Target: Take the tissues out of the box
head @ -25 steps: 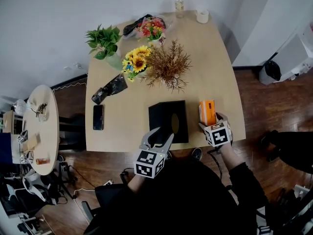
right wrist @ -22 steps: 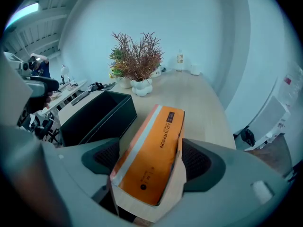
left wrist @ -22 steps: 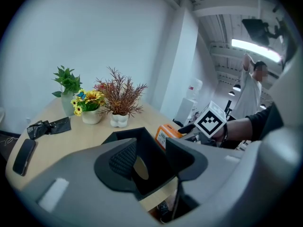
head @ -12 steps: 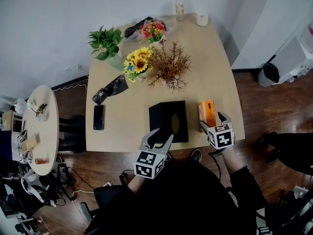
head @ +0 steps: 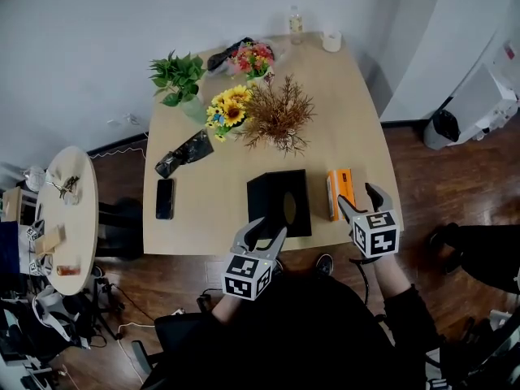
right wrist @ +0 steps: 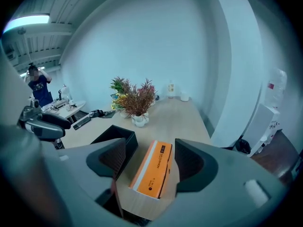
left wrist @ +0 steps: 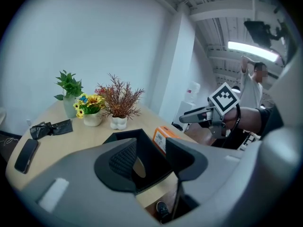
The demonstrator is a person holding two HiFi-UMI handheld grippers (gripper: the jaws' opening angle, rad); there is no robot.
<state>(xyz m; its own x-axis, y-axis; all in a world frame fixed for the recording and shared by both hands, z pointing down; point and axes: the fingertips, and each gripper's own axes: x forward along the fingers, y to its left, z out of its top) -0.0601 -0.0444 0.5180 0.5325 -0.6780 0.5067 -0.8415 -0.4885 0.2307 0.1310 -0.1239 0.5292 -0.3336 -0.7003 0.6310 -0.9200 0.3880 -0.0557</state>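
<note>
The black tissue box (head: 279, 203) lies on the wooden table (head: 203, 210) near its front edge, its oval slot facing up. No tissue shows. An orange pack (head: 340, 193) lies to its right. My left gripper (head: 270, 226) hovers open at the table edge just before the box (left wrist: 151, 150), with nothing between its pads. My right gripper (head: 359, 198) hangs at the table edge behind the near end of the orange pack (right wrist: 154, 167). Its jaws are closing but stand apart, and the pads touch nothing.
Further back stand sunflowers (head: 227, 108), a dried brown plant (head: 279, 114), a green plant (head: 177, 75) and pink flowers (head: 252, 55). A black phone (head: 164, 199) and a black bag (head: 184, 151) lie at the left. A bottle (head: 296, 24) and cup (head: 331, 41) stand at the far edge.
My right gripper has drawn back from the orange pack toward the table edge, leaving the pack lying on the table. The left gripper has barely moved.
</note>
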